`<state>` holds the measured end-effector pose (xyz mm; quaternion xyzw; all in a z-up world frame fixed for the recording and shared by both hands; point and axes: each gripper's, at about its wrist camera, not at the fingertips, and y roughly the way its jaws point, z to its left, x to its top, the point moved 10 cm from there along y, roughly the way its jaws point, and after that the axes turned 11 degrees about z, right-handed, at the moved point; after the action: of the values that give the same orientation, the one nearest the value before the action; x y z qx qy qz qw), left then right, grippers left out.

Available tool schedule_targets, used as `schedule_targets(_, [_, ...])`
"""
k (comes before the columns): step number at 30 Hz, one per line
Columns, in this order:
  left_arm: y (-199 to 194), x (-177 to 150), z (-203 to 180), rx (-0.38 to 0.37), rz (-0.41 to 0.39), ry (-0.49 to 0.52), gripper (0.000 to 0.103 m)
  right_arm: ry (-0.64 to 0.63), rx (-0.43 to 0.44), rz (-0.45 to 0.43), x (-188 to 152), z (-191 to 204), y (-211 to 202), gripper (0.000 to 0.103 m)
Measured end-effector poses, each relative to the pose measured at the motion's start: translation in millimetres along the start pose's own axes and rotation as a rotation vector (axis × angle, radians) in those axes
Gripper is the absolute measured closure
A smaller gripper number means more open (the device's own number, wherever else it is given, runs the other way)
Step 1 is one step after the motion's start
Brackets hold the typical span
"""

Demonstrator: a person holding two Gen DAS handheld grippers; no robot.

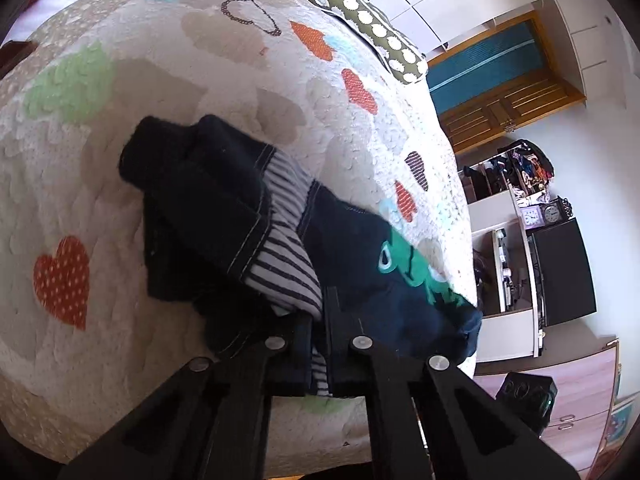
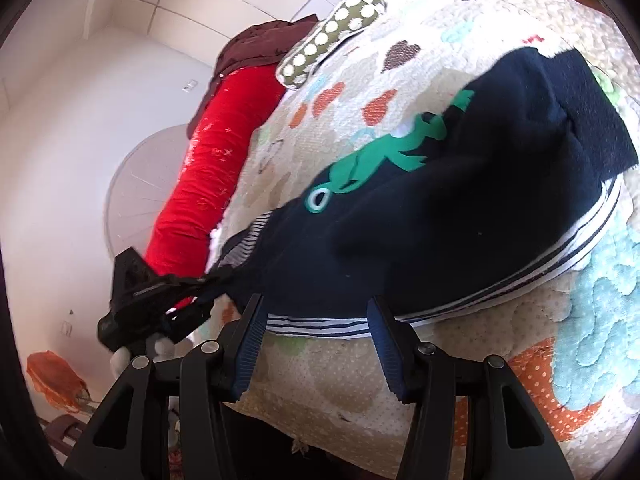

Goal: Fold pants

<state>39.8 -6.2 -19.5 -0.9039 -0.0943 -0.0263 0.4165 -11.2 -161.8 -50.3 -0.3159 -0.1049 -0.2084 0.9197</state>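
- Two claws sit at the pants' [image 1: 224,216] near edge on the bed [image 1: 100,128].
- Left claw [image 1: 318,344] pinches the striped hem.
- Right claw [image 2: 316,320] is wide; pants stretch away ahead.

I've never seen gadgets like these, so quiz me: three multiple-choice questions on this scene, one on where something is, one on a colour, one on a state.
1. Where do the pants lie?
A. on the patterned quilt
B. on the floor
C. on a chair

2. What colour is the figure printed on the pants?
A. yellow
B. green
C. pink

3. How are the left tongs?
A. wide open
B. out of sight
C. shut on the pants

Answers: 1 A, quilt shows all around the pants; 2 B, a green shape on navy cloth; 3 C, striped and navy cloth is pinched between the closed fingers.
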Motion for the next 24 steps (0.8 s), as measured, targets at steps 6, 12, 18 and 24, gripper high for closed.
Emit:
schedule_targets(6, [-9.4,1.2,-18.2,-0.002,-0.036,0.037,0.099,0.034,0.401,0.164,-10.2,48.8,28.0,0.038])
schedule_targets(12, [-22.6,-4.0,-33.5,-0.023,-0.065,0.068,0.099,0.12,0.423,0.255,-10.3,42.9,69.6,0.038])
schedule_targets(18, [-29.1,-3.9,-36.7,-0.021,-0.085,0.094,0.099,0.178,0.207,0.045,12.0,-8.0,25.5,0.038])
schedule_targets(24, [-24.7,-4.7,-32.9,-0.002,-0.095,0.107,0.099,0.279,0.044,-0.148,19.9,-63.3,-49.5,0.053])
